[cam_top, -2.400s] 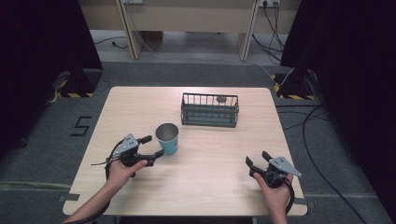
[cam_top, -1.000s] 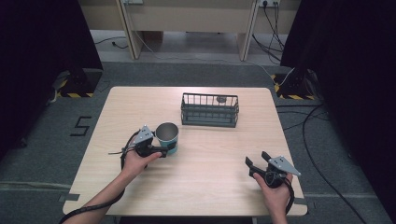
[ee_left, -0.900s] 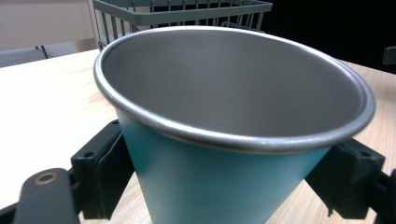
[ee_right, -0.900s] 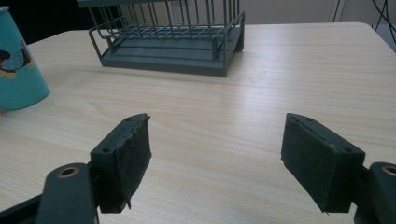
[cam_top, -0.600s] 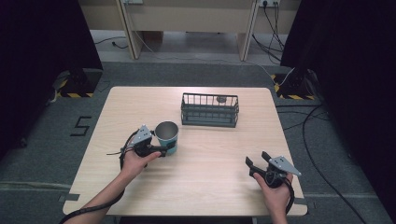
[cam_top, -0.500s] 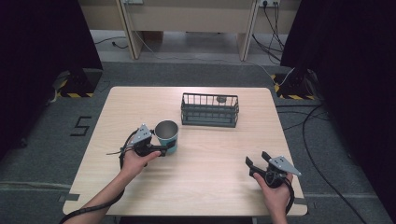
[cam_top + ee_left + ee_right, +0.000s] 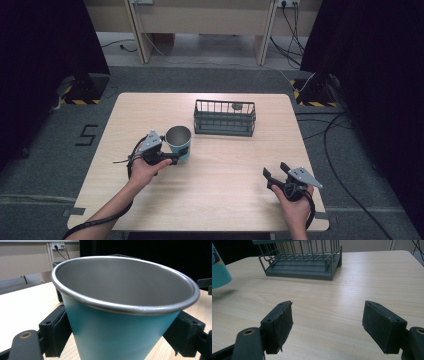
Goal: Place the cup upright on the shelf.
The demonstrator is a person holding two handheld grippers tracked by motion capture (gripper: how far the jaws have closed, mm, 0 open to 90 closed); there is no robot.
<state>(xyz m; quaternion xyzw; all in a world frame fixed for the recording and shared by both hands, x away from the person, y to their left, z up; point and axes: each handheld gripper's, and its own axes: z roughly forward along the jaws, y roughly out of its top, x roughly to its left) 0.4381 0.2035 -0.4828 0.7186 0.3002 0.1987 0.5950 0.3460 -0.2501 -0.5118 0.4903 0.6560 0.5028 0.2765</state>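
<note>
Standing upright a little left of the desk's middle, the teal cup with its grey metal inside sits between the jaws of the left gripper, which the person's left hand holds at the cup's near-left side. In the left gripper view the cup fills the space between the two black pads, one against each flank of its lower wall; the pads appear to touch the teal wall, so the gripper is clamped on the cup. Whether the cup's base rests on the desk or is just off it cannot be told.

The dark wire basket stands toward the far edge, just right of the cup and apart from it.

The right gripper rests in the right hand near the desk's near-right corner, well apart from the cup. In the right gripper view its jaws stand wide apart over bare wood, with the basket beyond them.
</note>
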